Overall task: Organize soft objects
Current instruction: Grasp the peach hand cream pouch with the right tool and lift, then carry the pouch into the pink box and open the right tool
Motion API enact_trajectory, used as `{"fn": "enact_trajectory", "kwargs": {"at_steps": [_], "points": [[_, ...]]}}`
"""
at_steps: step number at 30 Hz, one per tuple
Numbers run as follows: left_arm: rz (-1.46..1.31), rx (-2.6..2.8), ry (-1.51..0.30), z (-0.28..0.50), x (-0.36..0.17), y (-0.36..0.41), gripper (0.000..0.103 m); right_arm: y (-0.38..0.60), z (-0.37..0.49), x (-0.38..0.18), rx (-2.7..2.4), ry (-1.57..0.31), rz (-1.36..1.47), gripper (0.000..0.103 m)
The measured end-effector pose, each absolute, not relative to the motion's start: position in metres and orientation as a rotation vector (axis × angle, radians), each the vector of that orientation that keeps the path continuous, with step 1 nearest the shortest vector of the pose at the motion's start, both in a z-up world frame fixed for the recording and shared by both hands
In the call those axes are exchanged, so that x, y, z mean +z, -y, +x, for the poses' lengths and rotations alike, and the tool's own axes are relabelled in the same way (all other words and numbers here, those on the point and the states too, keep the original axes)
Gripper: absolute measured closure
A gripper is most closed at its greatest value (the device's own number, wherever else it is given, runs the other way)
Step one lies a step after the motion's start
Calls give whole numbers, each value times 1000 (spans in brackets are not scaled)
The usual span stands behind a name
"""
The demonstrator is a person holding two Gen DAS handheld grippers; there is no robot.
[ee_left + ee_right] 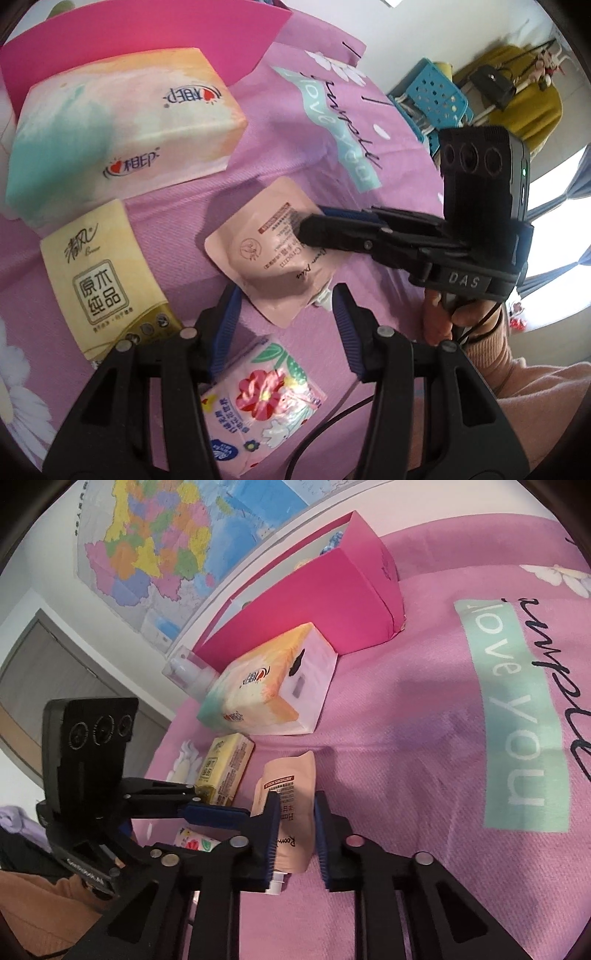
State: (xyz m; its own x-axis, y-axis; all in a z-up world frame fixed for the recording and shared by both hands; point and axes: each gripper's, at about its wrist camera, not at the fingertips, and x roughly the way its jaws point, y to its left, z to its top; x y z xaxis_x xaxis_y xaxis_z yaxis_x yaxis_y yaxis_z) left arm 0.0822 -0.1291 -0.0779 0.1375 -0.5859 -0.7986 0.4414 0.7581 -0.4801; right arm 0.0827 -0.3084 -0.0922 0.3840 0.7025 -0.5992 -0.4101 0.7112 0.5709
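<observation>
Pink bedspread (406, 738) — pouch (291, 808) between right fingers (270, 834)

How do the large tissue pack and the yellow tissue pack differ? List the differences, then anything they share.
The large tissue pack is pastel, multicoloured and bulky; the yellow tissue pack is plain yellow, smaller and slimmer. The large one sits against the pink box; the yellow one lies nearer the grippers. Both rest on the pink bedspread.

Pink bedsheet (229, 192); tissue packs (122, 122), perhaps sachets (273, 251).
</observation>
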Motion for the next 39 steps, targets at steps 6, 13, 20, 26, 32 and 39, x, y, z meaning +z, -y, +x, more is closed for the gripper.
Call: {"fn": "enact_trajectory", "kwargs": {"at_steps": [6, 13, 20, 26, 32, 39], "points": [[-152, -743, -1199, 82, -74, 129, 51, 303, 79, -86, 745, -912, 347, 91], [-174, -736, -1107, 81, -50, 119, 51, 302, 74, -66, 773, -859, 342, 91], [-142, -713, -1006, 82, -18, 112, 51, 296, 76, -38, 808, -789, 342, 92], [-129, -691, -936, 93, 7, 106, 51, 292, 88, -10, 839, -730, 341, 92], [-103, -653, -883, 110, 30, 103, 51, 286, 110, 11, 852, -686, 339, 92], [-101, -621, -850, 137, 48, 99, 51, 280, 136, 34, 857, -647, 342, 92]]}}
